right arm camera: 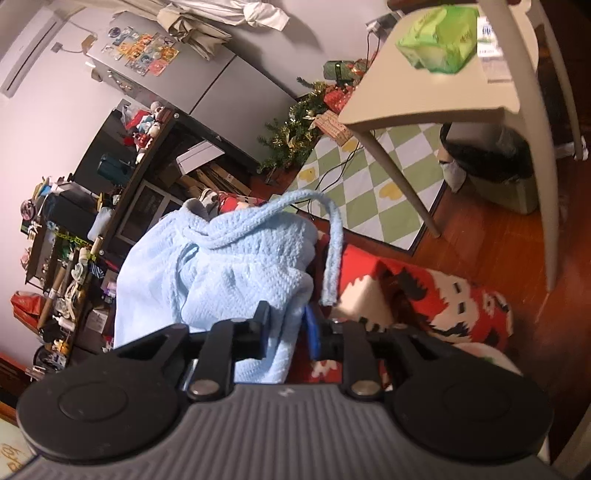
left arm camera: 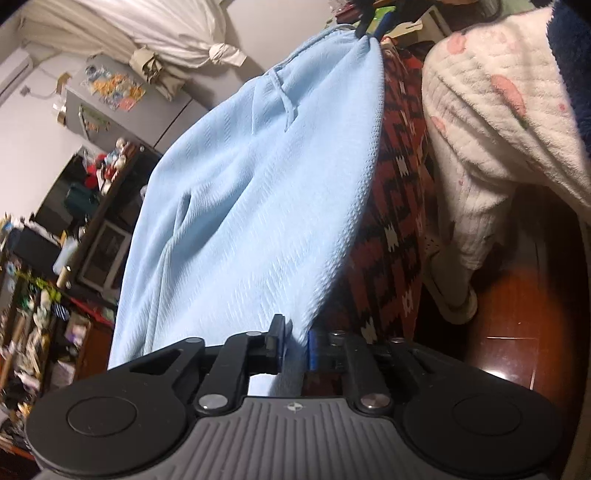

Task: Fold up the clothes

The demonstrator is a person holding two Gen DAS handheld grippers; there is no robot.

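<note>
A light blue knit garment (left arm camera: 258,192) hangs stretched between my two grippers. In the left wrist view its lower edge runs between the fingers of my left gripper (left arm camera: 297,338), which is shut on the cloth. The top corner is pinched by my right gripper (left arm camera: 369,27) at the upper edge of that view. In the right wrist view the garment (right arm camera: 236,273) bunches over my right gripper (right arm camera: 286,323), which is shut on a fold of it. A blue drawstring (right arm camera: 332,251) dangles beside the fingers.
A red patterned blanket (right arm camera: 424,299) lies below on the wooden floor (right arm camera: 491,240). A person in a fluffy white robe (left arm camera: 491,122) stands at the right. A beige chair (right arm camera: 424,92), a green checked rug (right arm camera: 369,177), a bin (right arm camera: 498,173) and cluttered shelves (right arm camera: 74,240) surround the spot.
</note>
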